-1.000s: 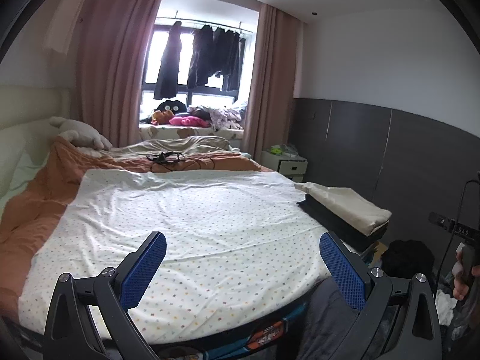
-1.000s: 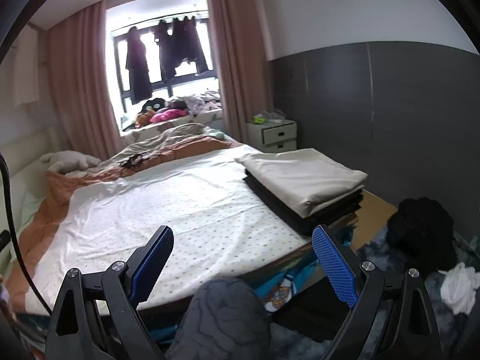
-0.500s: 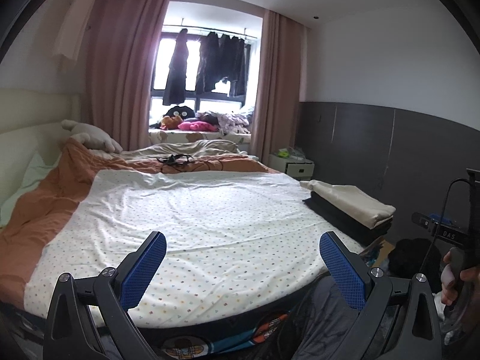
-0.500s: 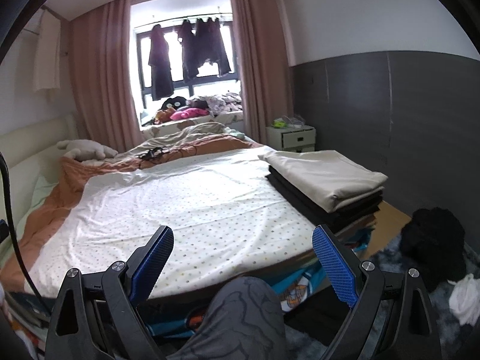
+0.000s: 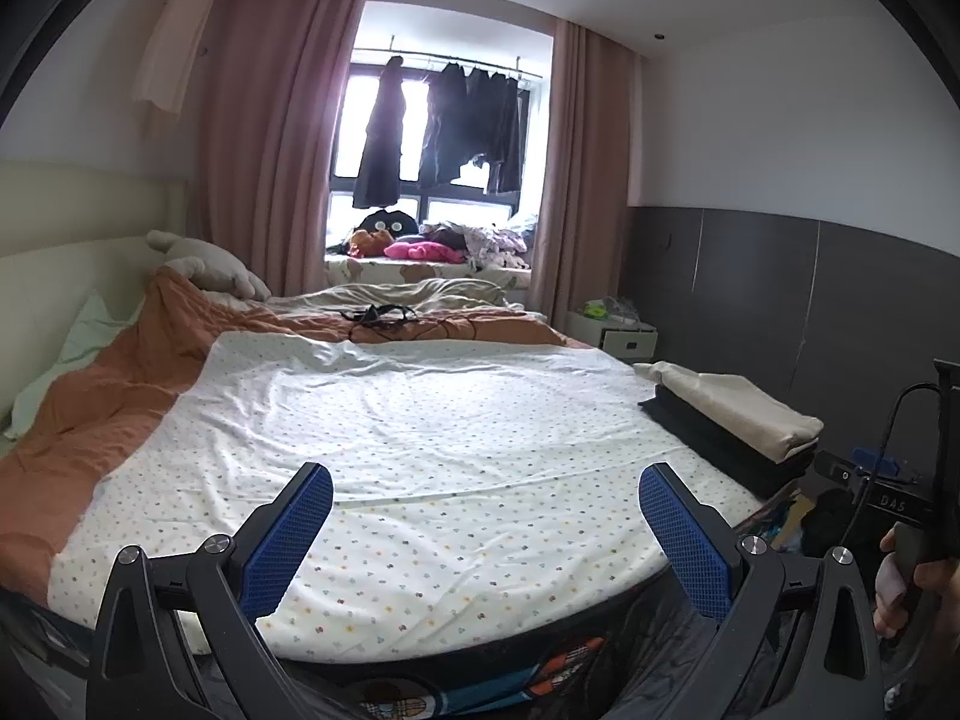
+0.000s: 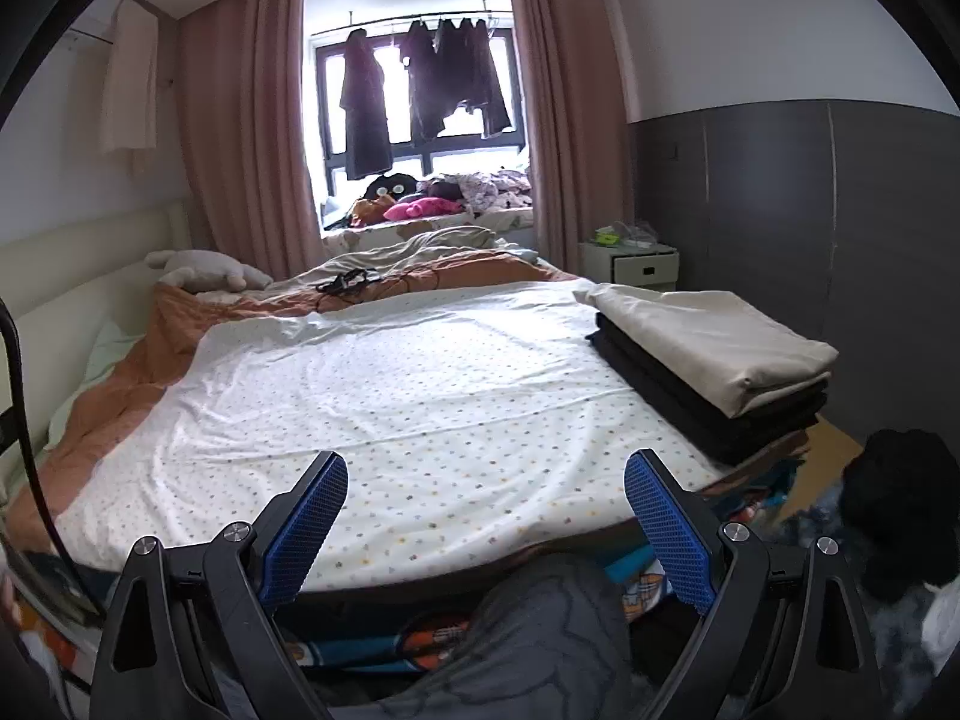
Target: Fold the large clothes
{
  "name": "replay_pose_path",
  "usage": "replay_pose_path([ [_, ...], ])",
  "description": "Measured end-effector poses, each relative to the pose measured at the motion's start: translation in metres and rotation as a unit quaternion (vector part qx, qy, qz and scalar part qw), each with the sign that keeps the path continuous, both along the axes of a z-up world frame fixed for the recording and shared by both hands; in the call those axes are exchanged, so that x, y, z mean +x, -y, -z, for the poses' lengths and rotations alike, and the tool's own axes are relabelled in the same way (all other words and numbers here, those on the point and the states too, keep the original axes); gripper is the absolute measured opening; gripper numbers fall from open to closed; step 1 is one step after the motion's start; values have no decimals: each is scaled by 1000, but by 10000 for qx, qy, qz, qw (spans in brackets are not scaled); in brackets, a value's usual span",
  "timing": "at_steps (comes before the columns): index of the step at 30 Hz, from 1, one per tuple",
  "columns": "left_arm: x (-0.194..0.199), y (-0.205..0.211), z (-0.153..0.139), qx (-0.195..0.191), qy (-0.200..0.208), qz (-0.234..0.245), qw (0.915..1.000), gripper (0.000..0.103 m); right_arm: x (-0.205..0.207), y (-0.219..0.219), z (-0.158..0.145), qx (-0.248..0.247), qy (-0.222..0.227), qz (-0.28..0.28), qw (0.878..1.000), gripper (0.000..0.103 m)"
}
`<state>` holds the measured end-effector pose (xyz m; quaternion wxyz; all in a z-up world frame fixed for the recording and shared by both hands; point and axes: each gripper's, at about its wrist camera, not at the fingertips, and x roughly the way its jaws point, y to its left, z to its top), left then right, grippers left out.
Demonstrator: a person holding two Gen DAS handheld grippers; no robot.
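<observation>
change: both views have lifted and levelled over the bed (image 5: pixel 150 360) | left tool (image 5: pixel 486 528) spread, empty | right tool (image 6: pixel 486 516) spread, empty | dotted sheet (image 6: pixel 390 396) lies flat, ungrasped | folded stack (image 6: pixel 708 354) far right | judgement: next fold not begun

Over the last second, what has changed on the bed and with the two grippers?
Both cameras tilted up and pulled back a little: the dotted sheet and the folded stack sit lower in view, and more ceiling shows. Nothing was gripped or released. The left hand-held gripper and right hand-held gripper stay open and empty. Sheet, stack and orange blanket lie as before.
</observation>
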<state>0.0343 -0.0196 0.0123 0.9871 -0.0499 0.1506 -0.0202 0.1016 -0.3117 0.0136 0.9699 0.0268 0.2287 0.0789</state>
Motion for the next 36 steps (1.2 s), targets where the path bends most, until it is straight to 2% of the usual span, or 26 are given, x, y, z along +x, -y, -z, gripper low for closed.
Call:
replay_pose_path([
  [11, 13, -5, 7, -136, -235, 62, 9996, 102, 9, -6, -1, 72, -12, -9, 10000, 93],
  [36, 2, 10, -2, -52, -158, 92, 9998, 102, 3, 2, -5, 126, -4, 71, 9999, 93],
])
